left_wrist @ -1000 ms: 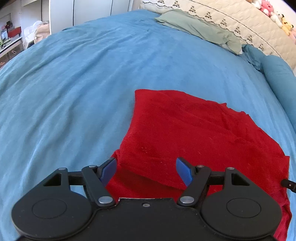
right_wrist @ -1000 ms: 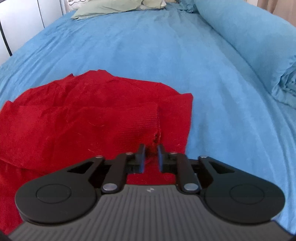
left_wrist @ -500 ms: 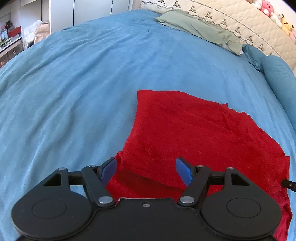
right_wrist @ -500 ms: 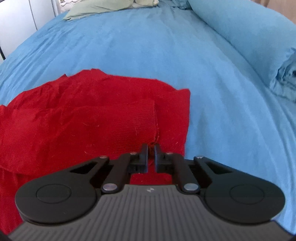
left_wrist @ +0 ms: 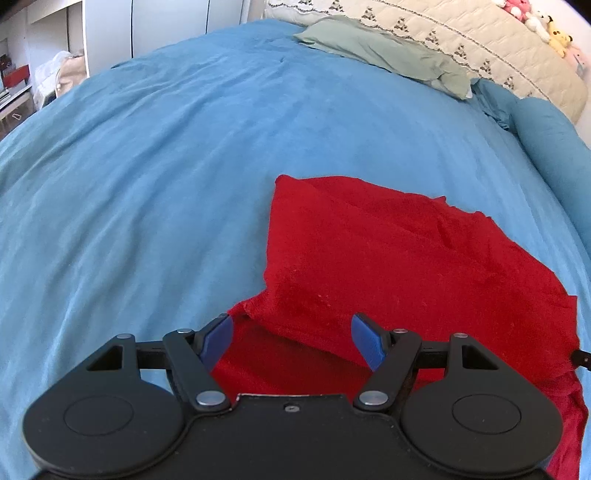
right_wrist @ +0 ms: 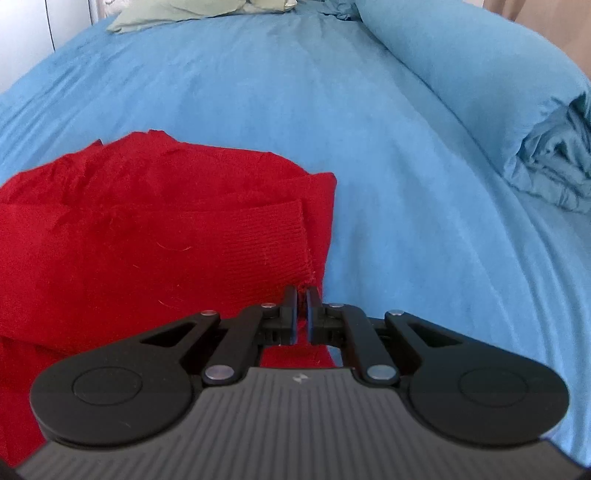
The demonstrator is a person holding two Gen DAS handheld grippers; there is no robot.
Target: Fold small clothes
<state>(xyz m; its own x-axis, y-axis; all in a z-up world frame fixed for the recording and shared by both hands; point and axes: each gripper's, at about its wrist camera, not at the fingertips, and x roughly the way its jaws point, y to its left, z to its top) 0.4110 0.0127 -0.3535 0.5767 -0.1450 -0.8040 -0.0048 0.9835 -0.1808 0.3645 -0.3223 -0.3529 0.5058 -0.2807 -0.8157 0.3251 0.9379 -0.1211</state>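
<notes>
A red knitted garment (left_wrist: 388,258) lies partly folded on the blue bedspread (left_wrist: 166,166). My left gripper (left_wrist: 291,332) hovers open over its near left edge, blue pads (left_wrist: 218,338) apart with nothing pinched. In the right wrist view the same red garment (right_wrist: 129,221) shows a ribbed cuff (right_wrist: 273,236) folded across it. My right gripper (right_wrist: 302,295) is shut on the near corner of that cuff, red cloth showing between its black fingers.
A green pillow (left_wrist: 384,51) and a quilted beige headboard (left_wrist: 461,33) lie at the far end. A rolled blue duvet (right_wrist: 480,92) runs along the right side. White cupboards (left_wrist: 166,26) stand beyond the bed's left edge.
My right gripper's jaws have closed onto the cuff corner, and the cuff end has lifted and shifted slightly. The left gripper has stayed put and open.
</notes>
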